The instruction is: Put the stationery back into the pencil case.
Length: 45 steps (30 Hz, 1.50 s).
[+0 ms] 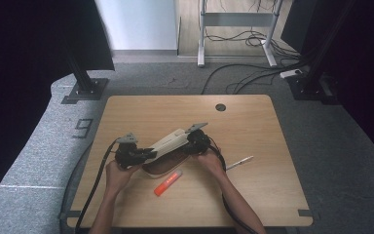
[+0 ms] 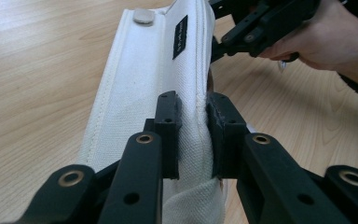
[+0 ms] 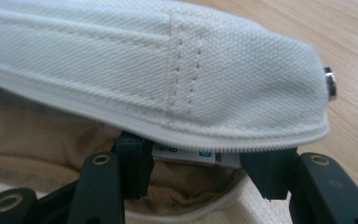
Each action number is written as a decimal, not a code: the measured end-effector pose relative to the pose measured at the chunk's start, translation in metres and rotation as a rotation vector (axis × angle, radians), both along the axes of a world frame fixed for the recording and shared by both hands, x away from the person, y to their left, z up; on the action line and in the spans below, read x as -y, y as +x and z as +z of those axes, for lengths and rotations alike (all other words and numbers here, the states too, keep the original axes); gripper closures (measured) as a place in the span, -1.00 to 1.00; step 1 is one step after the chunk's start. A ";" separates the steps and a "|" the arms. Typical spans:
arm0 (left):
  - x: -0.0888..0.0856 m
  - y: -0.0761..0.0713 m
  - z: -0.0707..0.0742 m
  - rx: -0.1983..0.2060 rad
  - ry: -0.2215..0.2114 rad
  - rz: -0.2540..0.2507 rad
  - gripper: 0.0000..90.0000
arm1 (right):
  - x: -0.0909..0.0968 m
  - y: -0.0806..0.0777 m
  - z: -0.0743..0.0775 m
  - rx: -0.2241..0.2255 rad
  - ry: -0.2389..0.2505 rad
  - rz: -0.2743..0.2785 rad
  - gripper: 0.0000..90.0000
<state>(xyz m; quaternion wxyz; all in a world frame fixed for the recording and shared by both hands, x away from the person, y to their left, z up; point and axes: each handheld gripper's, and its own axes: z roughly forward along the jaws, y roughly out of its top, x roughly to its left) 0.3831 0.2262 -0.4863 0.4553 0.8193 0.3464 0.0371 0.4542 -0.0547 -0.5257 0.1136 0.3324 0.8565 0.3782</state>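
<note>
At the bottom of the high view, two forearms reach in, and just above them, near the middle of the frame, an orange marker (image 1: 168,182) lies on the wooden worktop (image 1: 253,126), with a white pen (image 1: 239,162) a little to its right. Just beyond the marker, slightly left of centre, sits the cream canvas pencil case (image 1: 168,144), held between both tools and slanting up toward the right, its lid lifted over a brown inside. The left hand-held gripper (image 2: 193,135) is clamped on the edge seam of that lid, its pads pressed into the cloth from both sides. The right hand-held gripper (image 3: 193,161) stands with its jaws apart at the case's open mouth, under the zip edge; a small white item with a printed label (image 3: 186,153) lies between them, and I cannot tell whether the pads press on it. The case looks light and soft: woven cloth, stitched seams, a metal snap (image 2: 143,16) and a small black tag (image 2: 180,36) toward its far end. It will probably sag and fold, so the firmer seam or zip edge seems the best hold. Far off, cables trail over the grey carpet.
</note>
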 end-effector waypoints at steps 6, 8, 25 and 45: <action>0.000 0.000 0.000 0.000 -0.011 -0.006 0.68 | -0.005 0.004 -0.004 0.001 -0.007 -0.011 0.02; 0.000 0.000 0.000 -0.001 -0.013 -0.007 0.68 | -0.007 0.005 -0.005 0.003 -0.007 -0.017 0.02; 0.000 0.001 -0.001 0.007 0.006 0.007 0.69 | -0.002 -0.002 -0.003 -0.010 -0.010 0.029 -0.36; 0.000 0.001 -0.001 0.004 0.000 0.007 0.68 | 0.022 -0.017 0.007 -0.032 -0.012 0.085 -0.37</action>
